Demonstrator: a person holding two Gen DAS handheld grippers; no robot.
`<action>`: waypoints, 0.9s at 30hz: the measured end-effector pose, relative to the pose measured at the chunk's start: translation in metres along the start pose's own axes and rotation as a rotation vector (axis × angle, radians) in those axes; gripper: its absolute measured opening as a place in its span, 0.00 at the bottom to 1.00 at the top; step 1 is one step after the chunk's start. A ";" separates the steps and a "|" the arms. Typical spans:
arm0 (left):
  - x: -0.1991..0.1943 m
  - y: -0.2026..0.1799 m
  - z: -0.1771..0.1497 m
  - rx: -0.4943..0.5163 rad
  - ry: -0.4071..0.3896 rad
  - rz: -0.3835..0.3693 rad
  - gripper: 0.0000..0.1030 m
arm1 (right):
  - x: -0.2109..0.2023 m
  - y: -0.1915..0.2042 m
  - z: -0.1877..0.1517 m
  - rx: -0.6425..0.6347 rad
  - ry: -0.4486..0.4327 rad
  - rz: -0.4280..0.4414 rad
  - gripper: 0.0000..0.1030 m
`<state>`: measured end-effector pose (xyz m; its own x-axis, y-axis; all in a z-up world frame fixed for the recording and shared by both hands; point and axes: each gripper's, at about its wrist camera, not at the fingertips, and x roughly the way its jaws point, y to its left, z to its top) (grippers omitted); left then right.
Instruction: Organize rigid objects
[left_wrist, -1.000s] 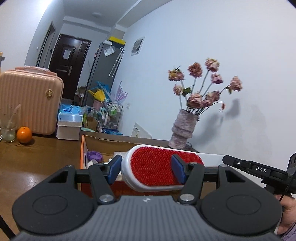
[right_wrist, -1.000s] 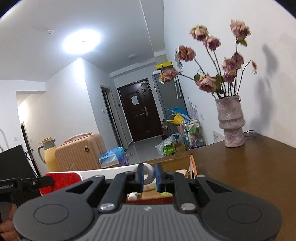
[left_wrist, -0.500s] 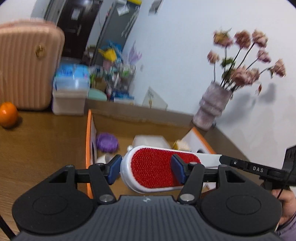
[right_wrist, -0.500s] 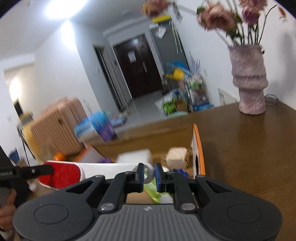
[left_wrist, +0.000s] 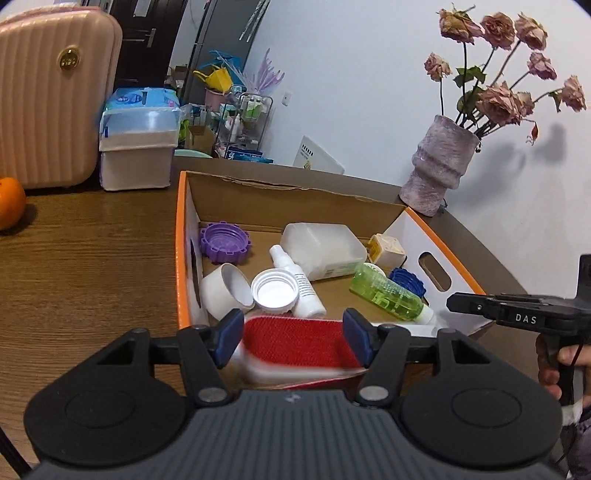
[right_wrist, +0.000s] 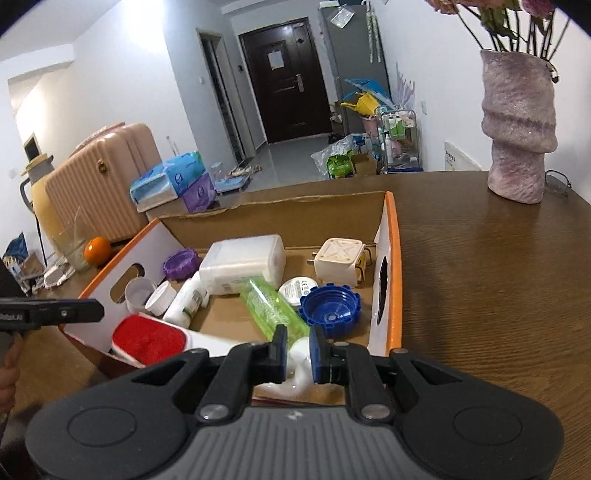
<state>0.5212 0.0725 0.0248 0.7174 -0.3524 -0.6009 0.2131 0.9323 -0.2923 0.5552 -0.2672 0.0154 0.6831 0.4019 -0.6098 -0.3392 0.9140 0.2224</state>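
Observation:
A lint brush (left_wrist: 291, 343) with a red pad and white body lies across the near end of the orange-rimmed cardboard box (left_wrist: 181, 240). My left gripper (left_wrist: 293, 339) spans its red head; its jaws are opening, the blue pads still at the head's ends, and the brush's lower edge is blurred. In the right wrist view the red head (right_wrist: 147, 339) sits over the box's (right_wrist: 393, 258) near left corner. My right gripper (right_wrist: 297, 354) is shut on the brush's white handle loop (right_wrist: 299, 369).
The box holds a purple cap (left_wrist: 223, 243), white caps, a small spray bottle (left_wrist: 295, 280), a white tub (left_wrist: 321, 247), a green bottle (left_wrist: 384, 293), a blue cap (right_wrist: 330, 310) and a cream plug (right_wrist: 341, 262). A vase (left_wrist: 436, 173), an orange (left_wrist: 11, 206) and a pink suitcase (left_wrist: 48, 92) stand around it.
Both grippers have tipped down and carried the brush forward and lower, from above the box's near wall to just inside it. The box contents have come into view.

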 end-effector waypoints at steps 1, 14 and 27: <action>-0.003 -0.002 0.001 0.005 -0.001 0.007 0.60 | 0.000 0.001 0.000 -0.005 0.007 -0.002 0.13; -0.071 -0.054 0.005 0.127 -0.163 0.186 0.76 | -0.055 0.034 0.021 -0.083 -0.066 -0.018 0.14; -0.173 -0.119 -0.034 0.240 -0.420 0.256 1.00 | -0.164 0.091 0.000 -0.149 -0.295 -0.028 0.52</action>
<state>0.3490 0.0197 0.1381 0.9589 -0.0945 -0.2675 0.1069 0.9937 0.0324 0.4123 -0.2497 0.1356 0.8438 0.3957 -0.3626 -0.3942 0.9154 0.0815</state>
